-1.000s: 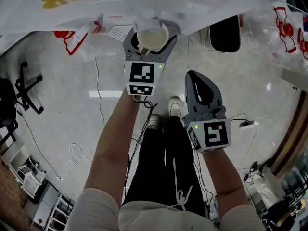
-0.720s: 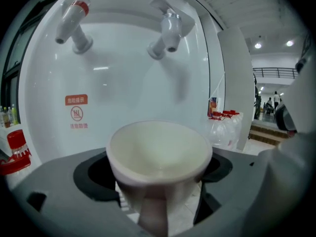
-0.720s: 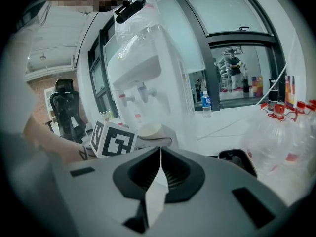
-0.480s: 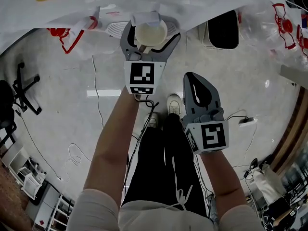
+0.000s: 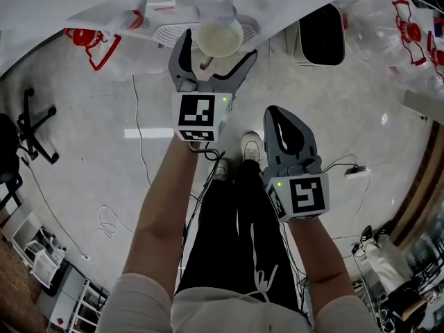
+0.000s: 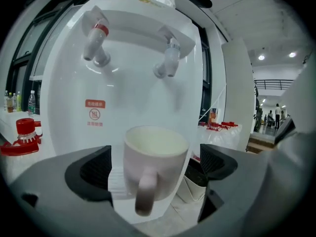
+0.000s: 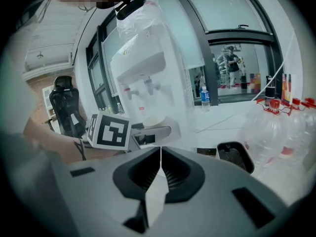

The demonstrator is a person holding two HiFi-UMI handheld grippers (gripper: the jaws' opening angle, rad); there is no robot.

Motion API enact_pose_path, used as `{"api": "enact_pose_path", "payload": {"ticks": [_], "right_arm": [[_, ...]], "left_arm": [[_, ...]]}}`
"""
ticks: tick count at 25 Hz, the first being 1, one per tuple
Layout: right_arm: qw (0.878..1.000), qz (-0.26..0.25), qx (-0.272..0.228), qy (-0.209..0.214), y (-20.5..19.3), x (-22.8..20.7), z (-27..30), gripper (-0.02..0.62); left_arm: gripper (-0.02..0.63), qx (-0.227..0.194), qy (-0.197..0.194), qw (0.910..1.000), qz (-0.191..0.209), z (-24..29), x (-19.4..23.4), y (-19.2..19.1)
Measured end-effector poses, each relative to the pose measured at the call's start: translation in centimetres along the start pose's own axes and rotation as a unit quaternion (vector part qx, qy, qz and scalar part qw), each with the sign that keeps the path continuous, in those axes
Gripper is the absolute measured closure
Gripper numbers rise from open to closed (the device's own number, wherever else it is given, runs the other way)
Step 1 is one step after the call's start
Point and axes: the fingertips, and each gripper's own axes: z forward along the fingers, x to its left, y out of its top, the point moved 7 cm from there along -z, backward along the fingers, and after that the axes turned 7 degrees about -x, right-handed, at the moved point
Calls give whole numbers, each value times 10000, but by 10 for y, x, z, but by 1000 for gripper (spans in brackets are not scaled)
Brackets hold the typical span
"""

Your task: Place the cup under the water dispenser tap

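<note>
- The left tool has just been opening; its jaws now stand spread, clear of the cup between them.
- The cup stands on the dispenser's tray, below the white tap.
- The right tool is pressed together.

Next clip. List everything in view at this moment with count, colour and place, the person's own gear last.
water dispenser: one, white, ahead of the person
red-topped tap: one, white and red, dispenser's upper left
second tap: one, white, to its right
cup: one, white, upright below the taps, handle facing back
bin: one, black, on the floor right of the dispenser
office chair: one, black, floor at far left
large bottles: several, clear, at the right
left claw: one, grey; its jaws have just been opening, cup between them, not pressed
right claw: one, grey, shut, empty
</note>
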Motion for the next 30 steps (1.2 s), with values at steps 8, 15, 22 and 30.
{"api": "enact_pose_path", "payload": {"ticks": [8, 15, 22, 30], "right_arm": [[9998, -7, 110, -154, -2, 8, -26, 566], [9998, 105, 123, -96, 12, 33, -51, 566], [9997, -43, -86, -203, 66, 63, -87, 566], [9983, -447, -370, -49, 136, 107, -138, 566]], "left_arm": [[78, -9, 149, 9999, 71, -35, -12, 14], [83, 325, 127, 9993, -121, -86, -26, 41], [345, 504, 296, 9982, -91, -150, -37, 104], [572, 616, 244, 9977, -142, -226, -52, 182]]}}
